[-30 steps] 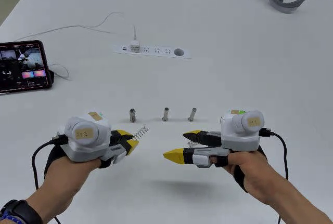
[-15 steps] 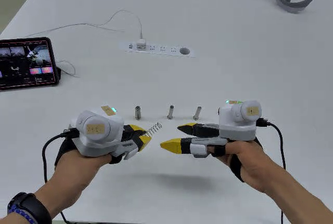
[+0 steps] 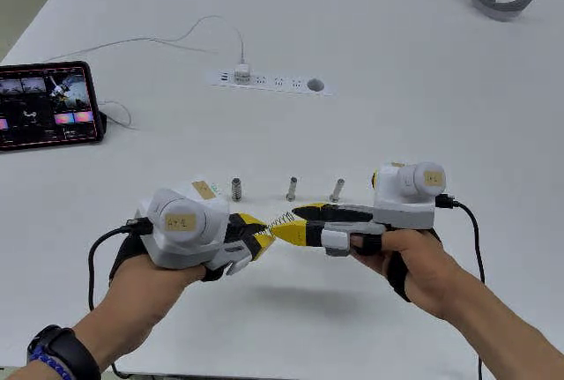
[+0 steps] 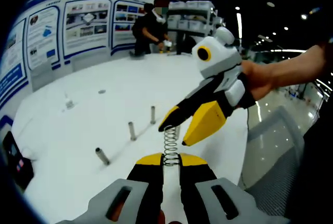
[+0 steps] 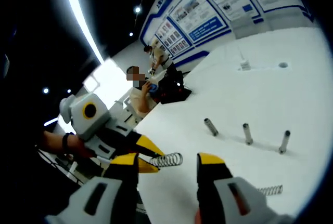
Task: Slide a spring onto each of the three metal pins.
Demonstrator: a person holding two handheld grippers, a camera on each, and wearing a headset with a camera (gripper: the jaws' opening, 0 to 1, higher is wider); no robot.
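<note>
Steel spring point(image 4: 170, 142), pinched fast in my left gripper point(image 4: 170, 159), hangs above the near part of the white table point(image 3: 397, 63), its free end between the wide-spread jaws of my right gripper point(image 5: 167, 157), just nearer than the three pins point(image 3: 292, 189).

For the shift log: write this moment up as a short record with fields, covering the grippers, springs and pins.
left gripper: shut on the held spring
right gripper: open, at the held spring's free end
left pin: spring already on it
middle pin: bare
right pin: bare
loose spring: lying on the table
</note>
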